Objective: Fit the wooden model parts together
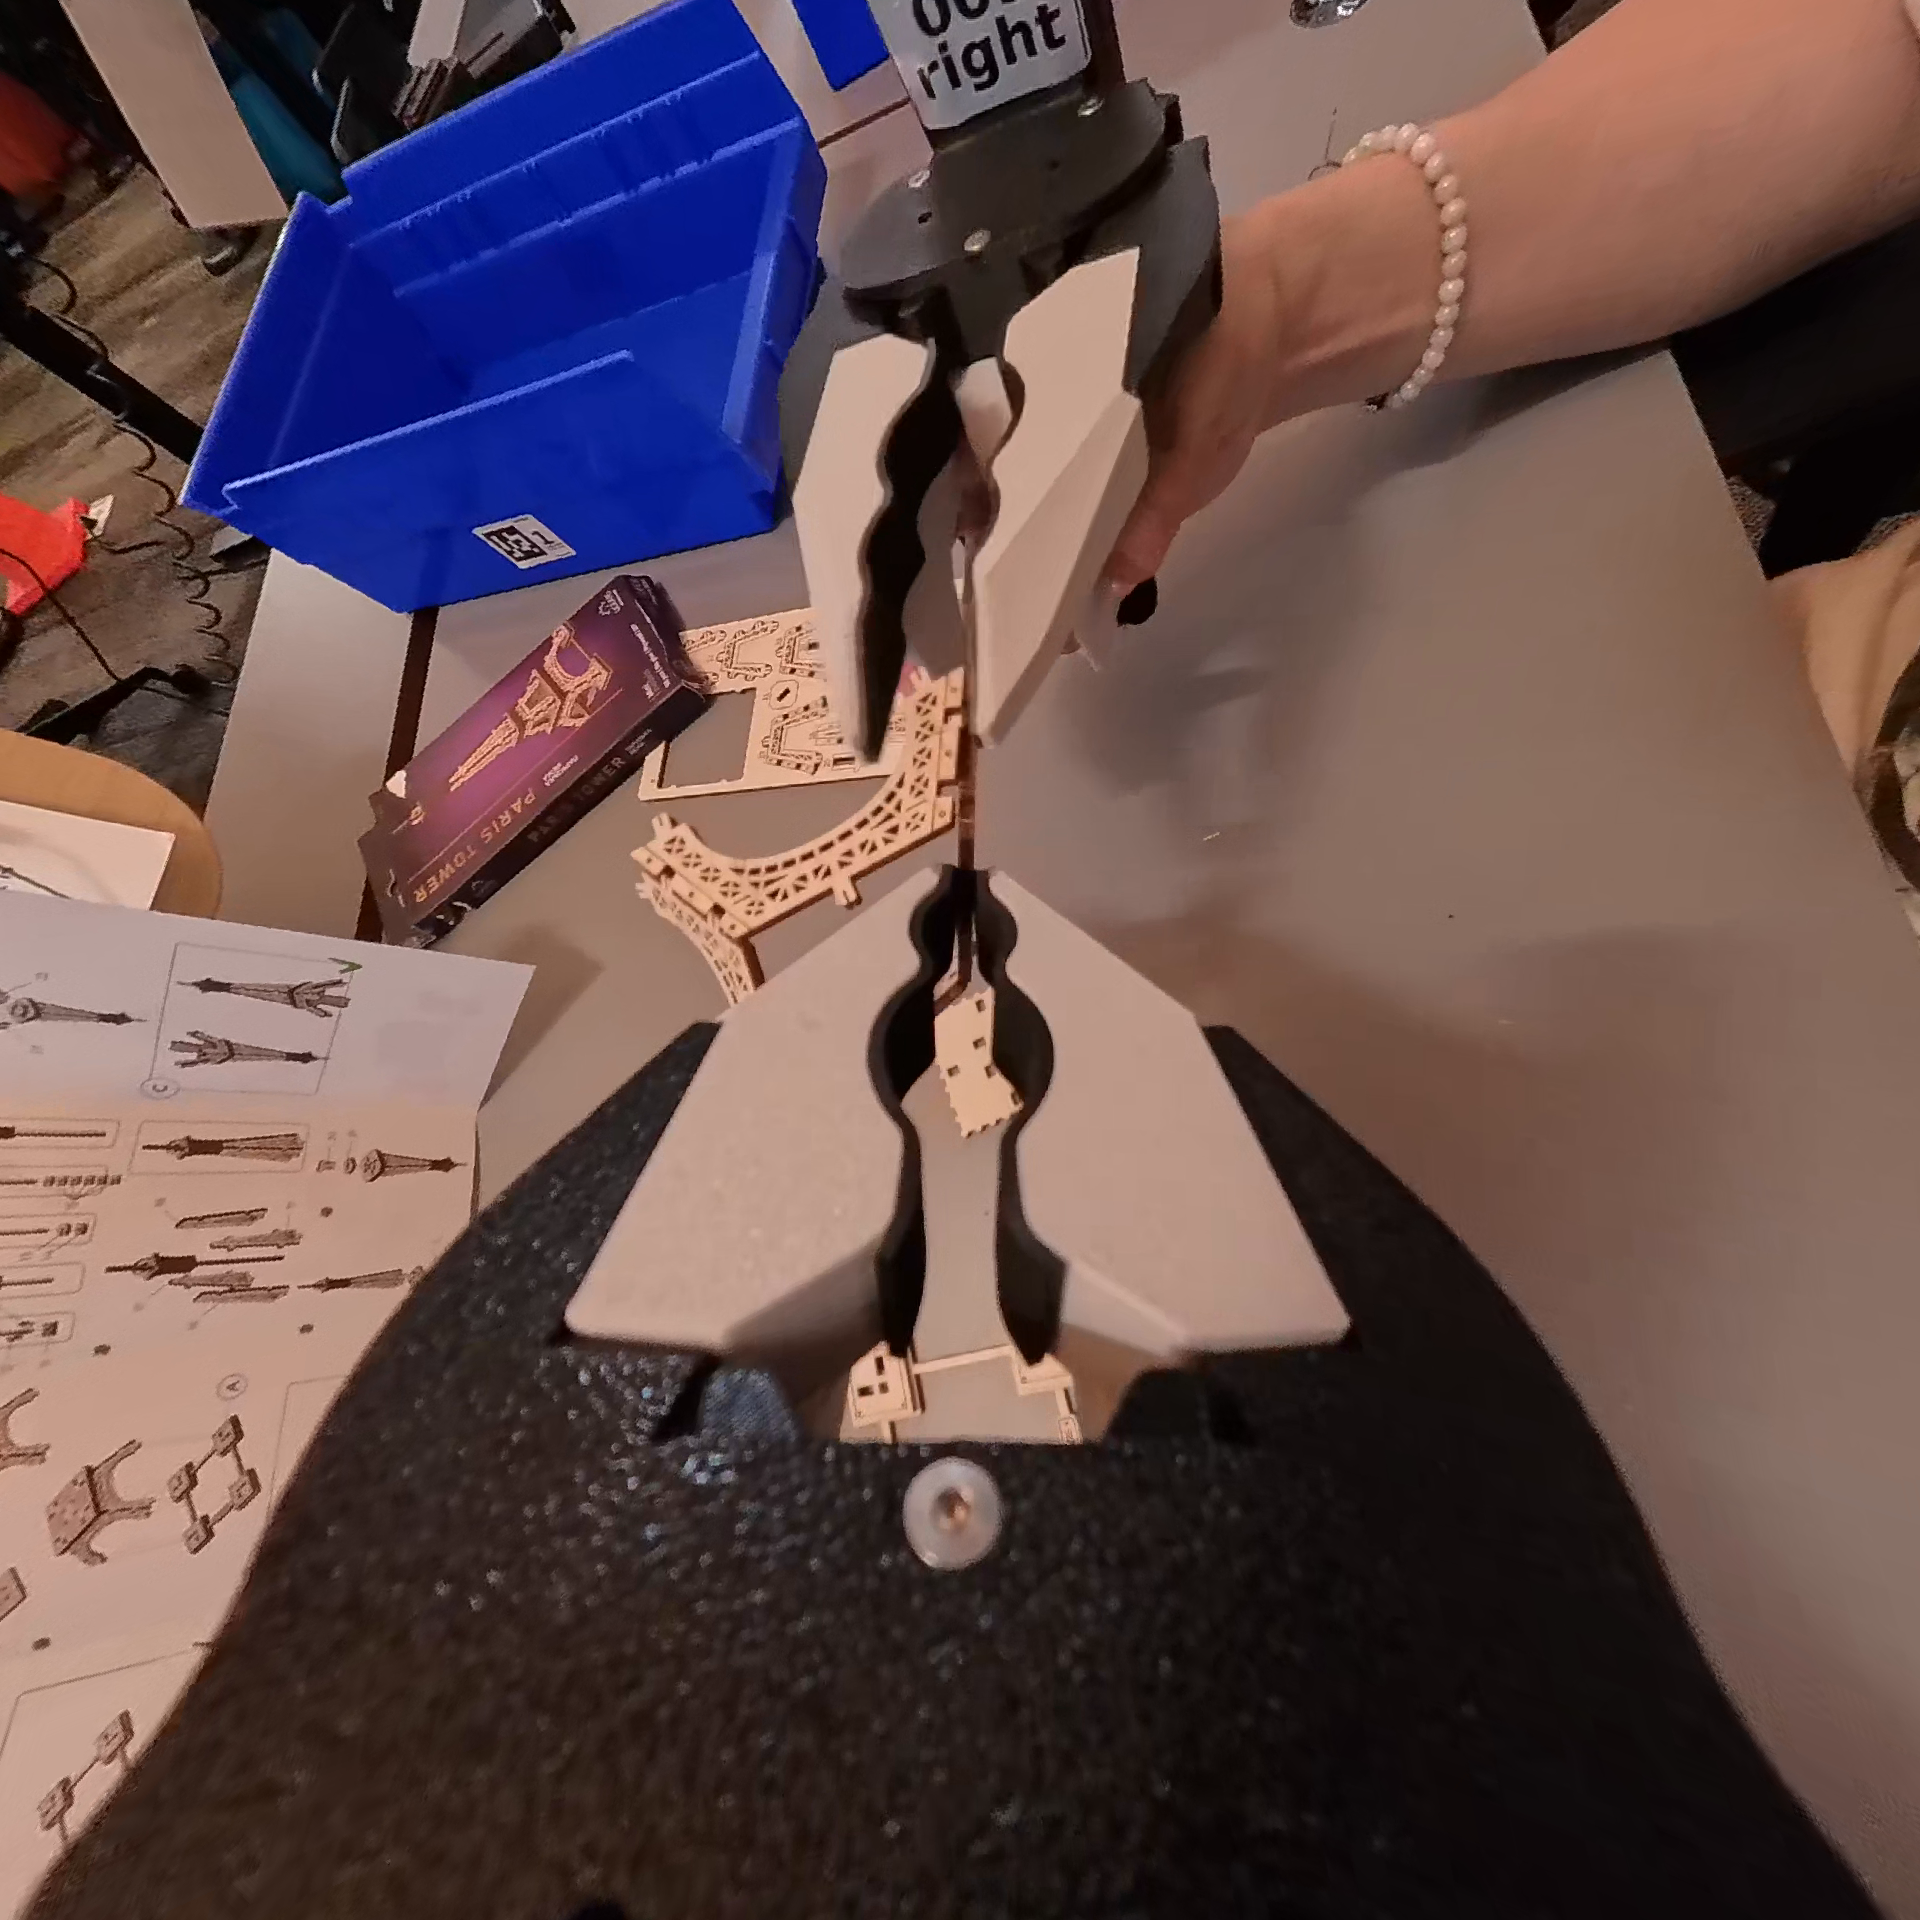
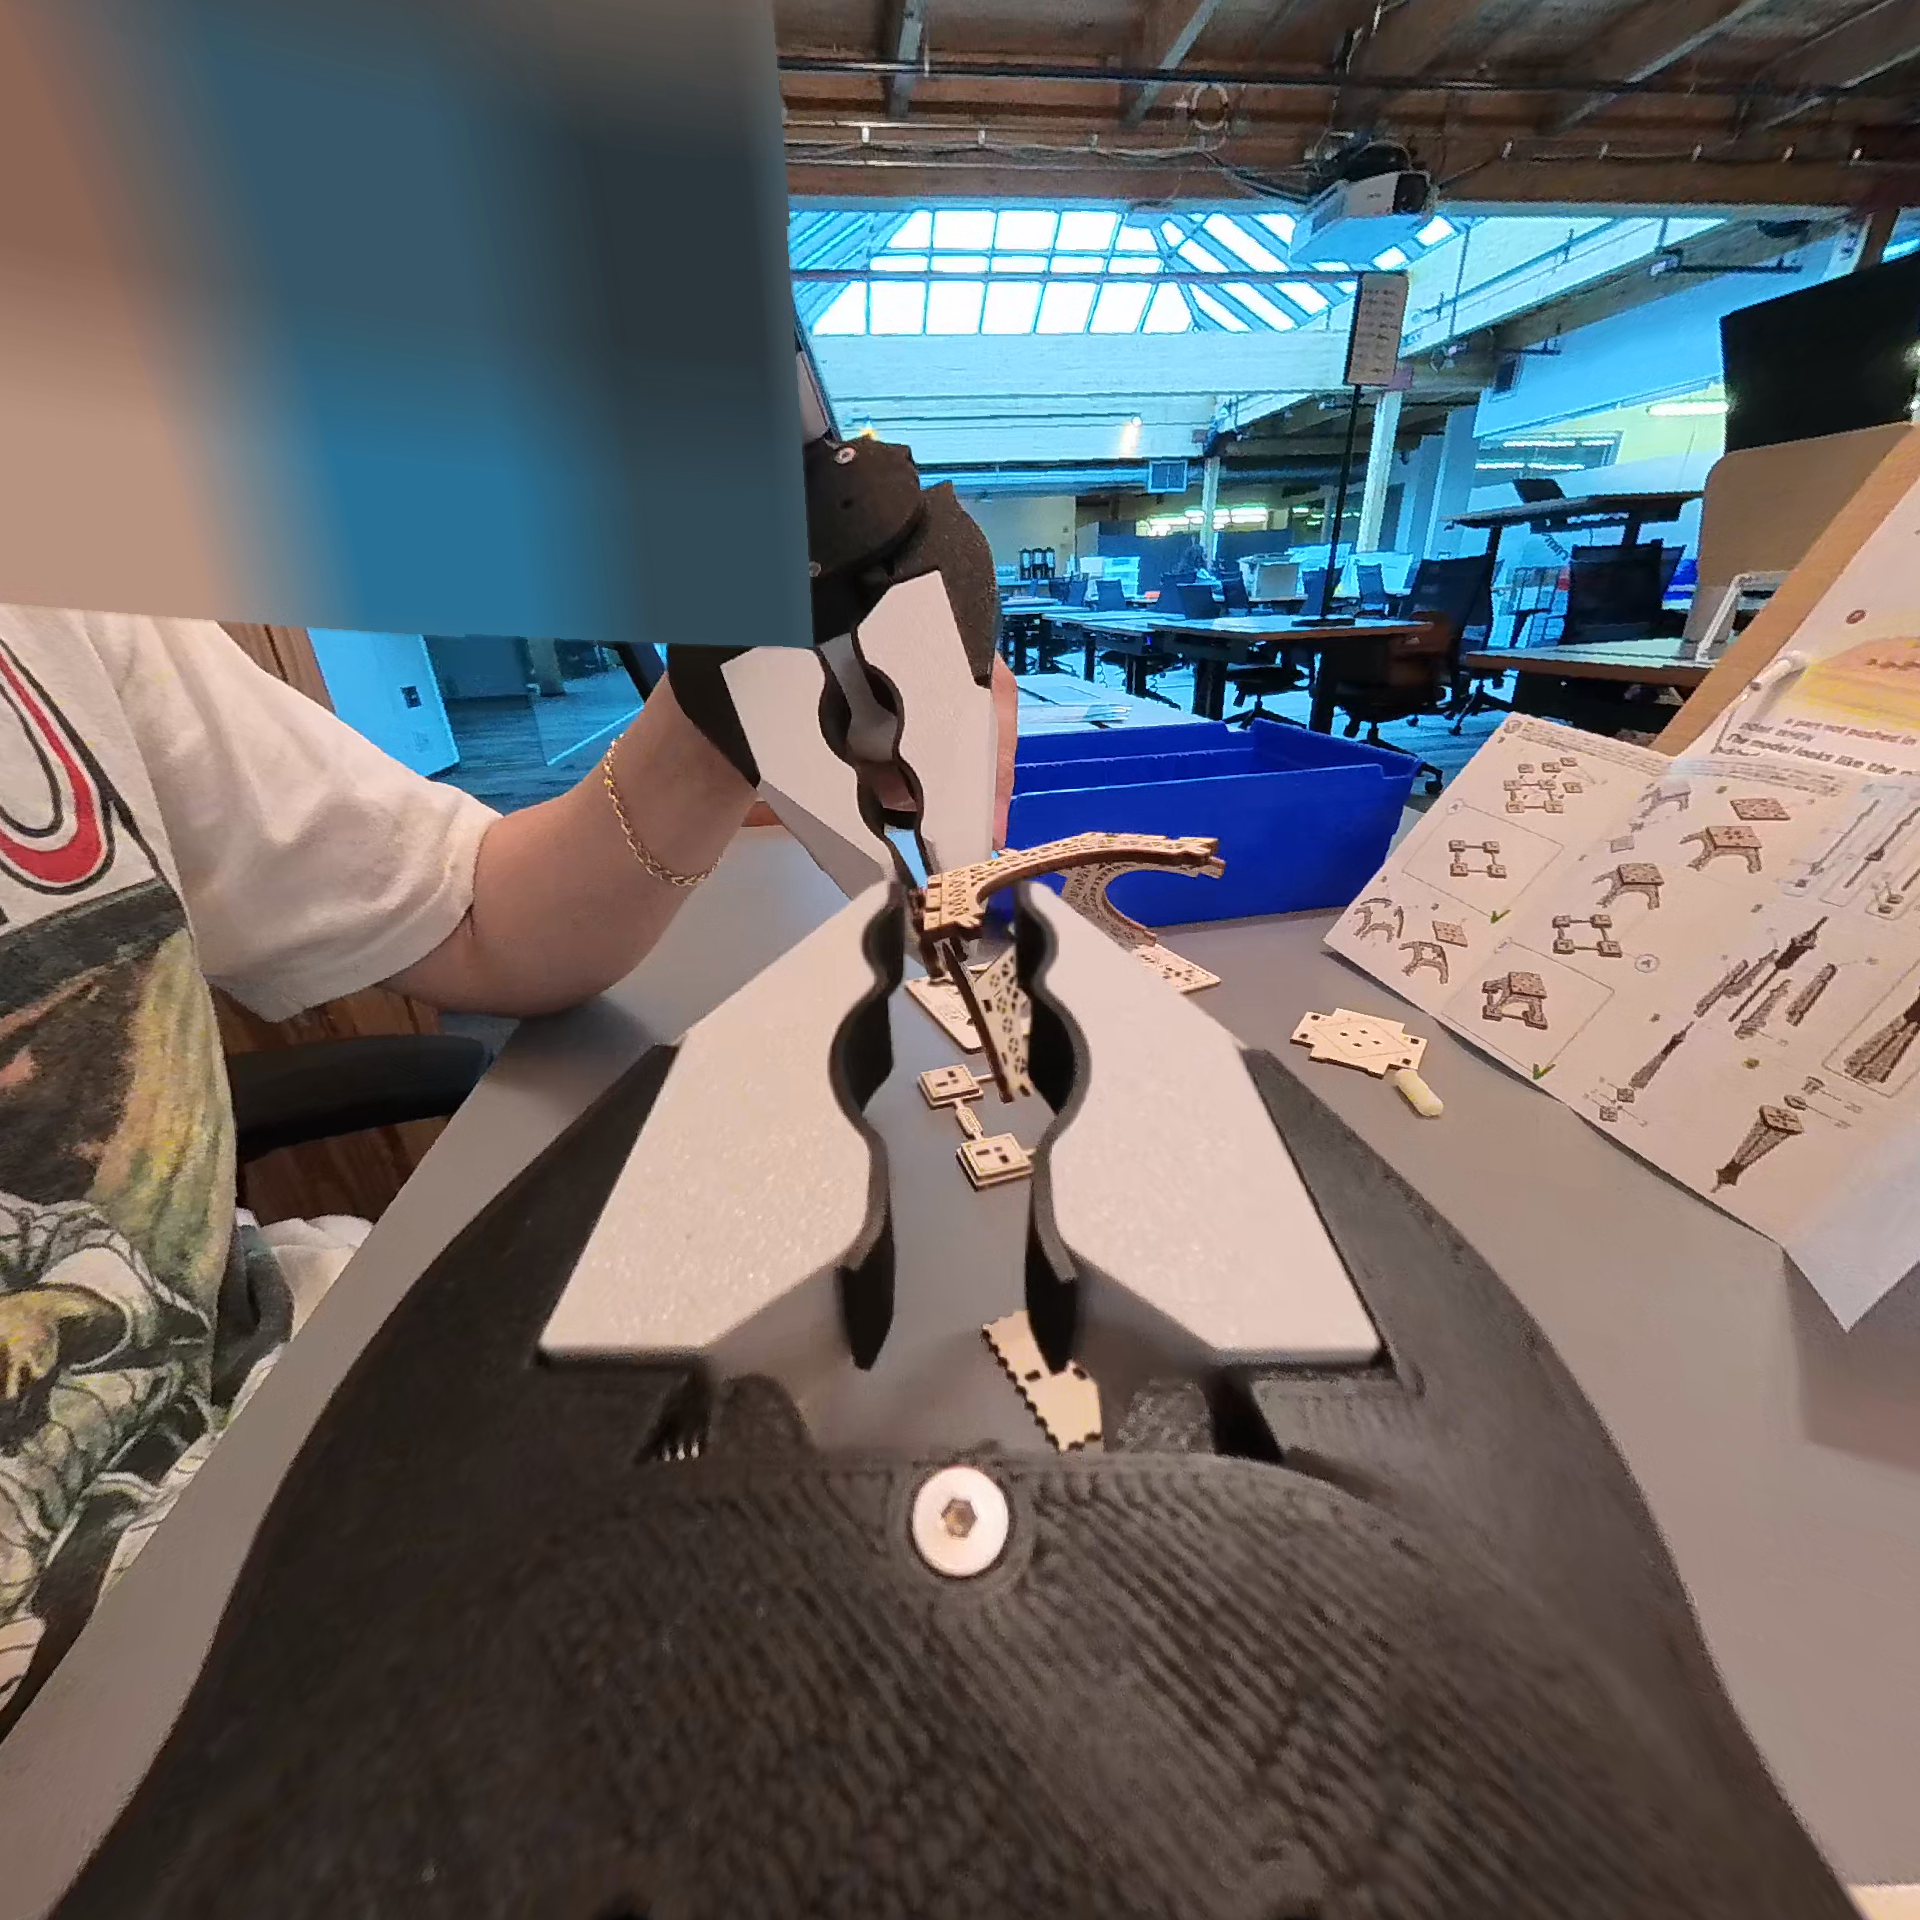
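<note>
- The wooden lattice part [image 2: 1049,868], a curved arch with legs, is held in the air above the table [image 1: 1455,1039], between the two grippers which face each other tip to tip.
- A thin flat wooden piece [image 1: 971,1070] stands on its edge in the same place; from the left wrist view it is seen almost edge-on, and its long axis runs from one gripper to the other.
- The left gripper [image 1: 961,914] has its fingers narrow, pinching the near end of this thin piece — the tips are closed on it.
- The right gripper [image 2: 961,920] also has narrow fingers, closed on the lattice part at its leg end.
- I judge that the coming move depends on this one line: both grippers are equally near, so the parts must slide together along the common axis, without tilt.
- On the table below lie small square parts [image 2: 971,1122], another arch [image 1: 790,883], a punched sheet [image 1: 748,707], the purple box [image 1: 530,758] and the instruction sheet [image 1: 208,1195] — farther back a blue bin [image 1: 520,343].
</note>
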`<state>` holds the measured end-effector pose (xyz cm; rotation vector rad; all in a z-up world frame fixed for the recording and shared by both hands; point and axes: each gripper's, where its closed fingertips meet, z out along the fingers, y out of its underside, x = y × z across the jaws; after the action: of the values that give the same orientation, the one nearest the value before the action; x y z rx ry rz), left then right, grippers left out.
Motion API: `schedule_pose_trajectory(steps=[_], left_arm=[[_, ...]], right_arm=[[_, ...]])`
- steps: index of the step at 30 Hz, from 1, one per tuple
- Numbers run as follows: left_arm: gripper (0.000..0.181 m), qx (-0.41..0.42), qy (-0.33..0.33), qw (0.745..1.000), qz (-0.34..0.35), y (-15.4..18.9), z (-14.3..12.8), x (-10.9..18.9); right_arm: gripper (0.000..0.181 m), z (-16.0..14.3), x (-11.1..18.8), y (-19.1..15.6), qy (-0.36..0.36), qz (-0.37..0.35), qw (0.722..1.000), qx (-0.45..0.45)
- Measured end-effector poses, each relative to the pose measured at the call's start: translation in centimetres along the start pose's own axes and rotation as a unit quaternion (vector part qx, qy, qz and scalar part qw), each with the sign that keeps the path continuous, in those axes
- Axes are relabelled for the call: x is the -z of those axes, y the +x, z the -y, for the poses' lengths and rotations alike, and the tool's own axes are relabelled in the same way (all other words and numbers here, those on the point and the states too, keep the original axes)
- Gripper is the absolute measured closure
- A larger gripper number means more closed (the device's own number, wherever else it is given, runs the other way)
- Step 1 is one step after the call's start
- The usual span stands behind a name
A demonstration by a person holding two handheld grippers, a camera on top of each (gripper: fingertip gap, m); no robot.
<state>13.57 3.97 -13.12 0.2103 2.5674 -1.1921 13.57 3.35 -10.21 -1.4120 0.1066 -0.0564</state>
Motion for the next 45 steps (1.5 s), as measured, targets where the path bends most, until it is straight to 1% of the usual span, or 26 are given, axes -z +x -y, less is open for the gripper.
schedule_pose_trajectory(steps=[1, 7, 10, 17, 22, 30, 35, 40, 45], left_arm=[[0.181, 0.000, -0.001, 1.000, 0.000, 0.0, 0.0, 0.0], [0.181, -0.004, 0.003, 1.000, 0.002, 0.0, 0.2, 0.1], [0.181, -0.004, 0.004, 1.000, -0.001, 0.1, 0.2, 0.1], [0.181, 0.025, 0.033, 0.999, -0.035, 0.6, 0.7, 0.2], [0.181, 0.031, 0.040, 0.998, -0.047, 0.9, 0.8, 0.1], [0.181, 0.017, 0.027, 0.999, -0.041, 0.9, 0.5, 0.0], [0.181, 0.010, 0.029, 0.999, -0.040, 1.0, 0.6, 0.1], [0.181, 0.004, 0.027, 0.999, -0.032, 0.9, 0.7, 0.2], [0.181, 0.000, 0.023, 0.999, -0.030, 0.9, 0.6, 0.1]], right_arm=[[0.168, -0.1, -0.1, -0.2, -0.004, 0.004, 1.000, 0.001], [0.170, 0.1, -0.1, -0.3, 0.000, 0.004, 1.000, 0.013], [0.170, 0.0, -0.1, -0.5, -0.006, 0.003, 0.999, 0.037], [0.171, 0.6, -0.1, -1.2, 0.000, 0.008, 0.996, 0.090], [0.171, 0.5, 0.1, -1.4, -0.007, 0.021, 0.996, 0.091], [0.170, 0.1, 0.1, -1.3, -0.023, 0.004, 0.991, 0.135], [0.170, 0.2, 0.2, -1.6, -0.020, 0.011, 0.990, 0.137], [0.163, 0.3, 0.3, -1.8, -0.019, 0.021, 0.991, 0.130], [0.170, 0.2, 0.4, -1.6, -0.025, 0.014, 0.991, 0.133]])
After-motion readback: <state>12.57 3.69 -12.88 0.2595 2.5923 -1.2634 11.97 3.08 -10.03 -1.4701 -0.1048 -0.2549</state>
